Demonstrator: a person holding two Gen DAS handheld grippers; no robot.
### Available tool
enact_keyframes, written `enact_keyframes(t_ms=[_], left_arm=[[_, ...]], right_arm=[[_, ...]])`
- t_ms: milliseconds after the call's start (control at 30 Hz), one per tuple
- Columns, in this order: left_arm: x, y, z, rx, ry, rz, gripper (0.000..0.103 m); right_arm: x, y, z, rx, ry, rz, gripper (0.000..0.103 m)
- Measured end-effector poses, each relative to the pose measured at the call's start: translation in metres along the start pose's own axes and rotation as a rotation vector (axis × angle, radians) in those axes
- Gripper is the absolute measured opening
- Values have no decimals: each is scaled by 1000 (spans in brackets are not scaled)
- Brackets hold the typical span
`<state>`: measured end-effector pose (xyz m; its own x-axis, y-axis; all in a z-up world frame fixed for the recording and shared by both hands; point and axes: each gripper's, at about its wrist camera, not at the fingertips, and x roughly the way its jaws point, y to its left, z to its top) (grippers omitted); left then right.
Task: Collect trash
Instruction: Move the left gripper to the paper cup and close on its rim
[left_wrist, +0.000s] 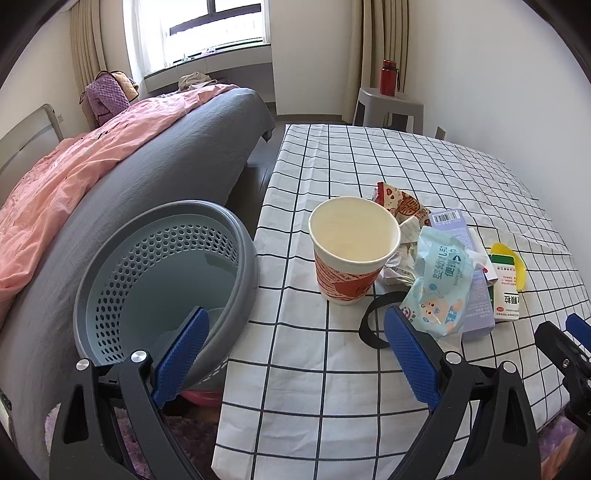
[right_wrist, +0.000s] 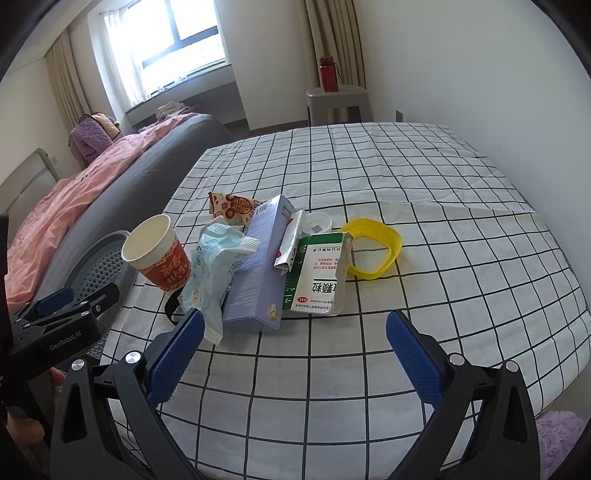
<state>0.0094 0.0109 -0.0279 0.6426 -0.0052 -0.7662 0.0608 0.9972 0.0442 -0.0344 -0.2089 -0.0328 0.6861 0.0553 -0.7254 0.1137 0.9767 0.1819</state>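
Trash pile: a cluster of litter is seen at centre right of the left wrist view and centre left of the right wrist view, lying on the checked tablecloth (right_wrist: 424, 206).
Paper cup (left_wrist: 352, 249): upright, apparently empty, standing at the pile's near-left edge, nearest the bin.
Wipes packet (left_wrist: 437, 284): crumpled, pale blue, just beside the cup and overlapping the lilac box (right_wrist: 258, 266).
Other litter: a green-and-white medicine carton (right_wrist: 317, 277), a yellow ring (right_wrist: 380, 240), a red-patterned wrapper (right_wrist: 231, 206) and a black loop (left_wrist: 373, 321) are touching or overlapping one another.
Bin (left_wrist: 162, 280): a grey perforated basket, seemingly nearly empty, is set below the table edge at lower left of the left wrist view, between table and bed (left_wrist: 122, 173).
Left gripper (left_wrist: 295, 347): jaws spread wide, nothing held; one finger is seen against the bin's mouth, the other beside the black loop.
Right gripper (right_wrist: 295, 347): jaws likewise wide apart and empty, held short of the pile's near edge.
Step judged in hand: a first piece is to be taken, probably the cup or the packet.
Advice on grip: the cup is best pinched across its rim wall, lightly, since thin paper is likely to buckle; the packet is best taken by a free corner so that neighbours are not dragged.
Edges: the table's left edge lies close to the cup, with the bin directly below it.
Open room: bare cloth is seen on the near and right sides of the pile, and the two grippers are near each other.
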Motion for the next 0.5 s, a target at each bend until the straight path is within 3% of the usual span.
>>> enact_keyframes(t_ms=[200,500], left_arm=[[23,-1,2,-22,-26,-27,91],[52,-16,12,11,-29,-7,91]], right_arm=[[13,-15,-1,39,14,12,97],[27,-31,2,91,34,38,97]])
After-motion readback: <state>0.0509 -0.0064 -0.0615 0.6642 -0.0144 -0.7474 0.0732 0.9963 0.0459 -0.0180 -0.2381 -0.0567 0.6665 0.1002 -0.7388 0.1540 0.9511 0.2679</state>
